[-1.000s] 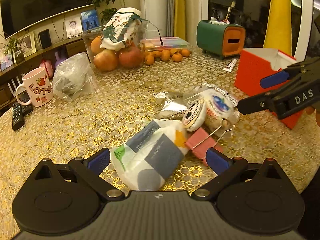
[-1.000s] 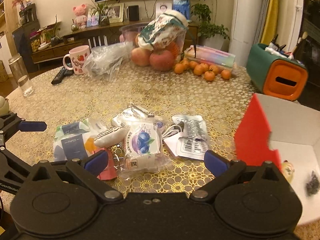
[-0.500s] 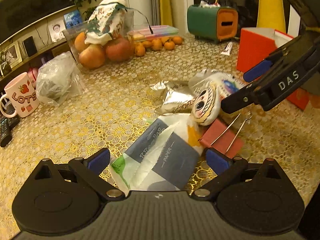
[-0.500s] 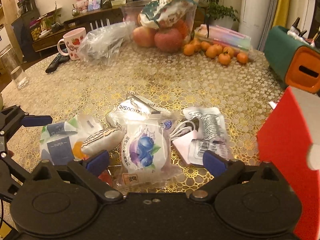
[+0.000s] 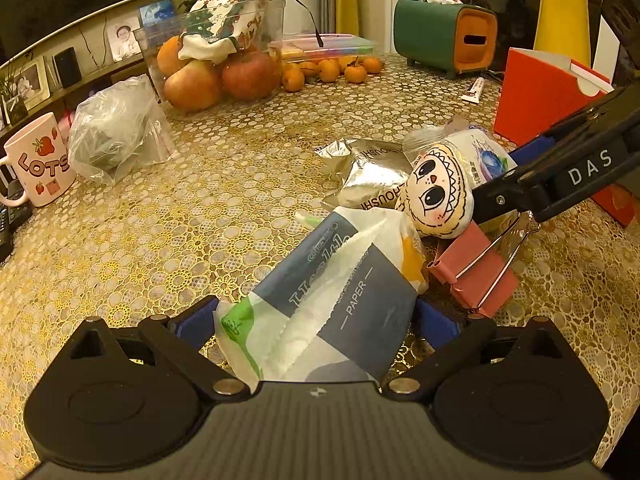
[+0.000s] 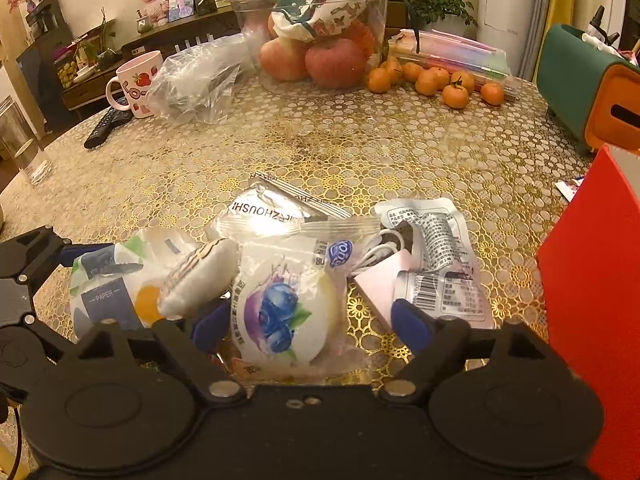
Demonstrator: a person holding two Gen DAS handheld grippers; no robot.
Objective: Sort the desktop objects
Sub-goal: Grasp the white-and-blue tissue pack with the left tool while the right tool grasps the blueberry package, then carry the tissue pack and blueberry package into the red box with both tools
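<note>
A pile lies on the lace-covered table. My left gripper (image 5: pixel 316 322) stands open astride a white and grey tissue pack (image 5: pixel 332 304), pads at its sides. Beside the pack are a white plush with a drawn face (image 5: pixel 438 196), a pink binder clip (image 5: pixel 476 276) and a silver packet (image 5: pixel 372 176). My right gripper (image 6: pixel 310 328) straddles a blueberry bun packet (image 6: pixel 284 312). Its jaws are closing, and the pads do not press the bun. One of its fingers (image 5: pixel 560 176) reaches in past the plush. A cable packet (image 6: pixel 436 264) lies to the right.
A red open box (image 6: pixel 592 320) stands close on the right. Farther back are a mug (image 5: pixel 38 160), a clear plastic bag (image 5: pixel 116 132), a fruit container (image 6: pixel 320 40), tangerines (image 6: pixel 436 80), a green and orange tissue box (image 5: pixel 448 36), a remote (image 6: pixel 106 124) and a glass (image 6: pixel 20 140).
Both grippers have come down and closer to the pile. The right jaws have narrowed around the blueberry packet. The left jaws keep the same width.
</note>
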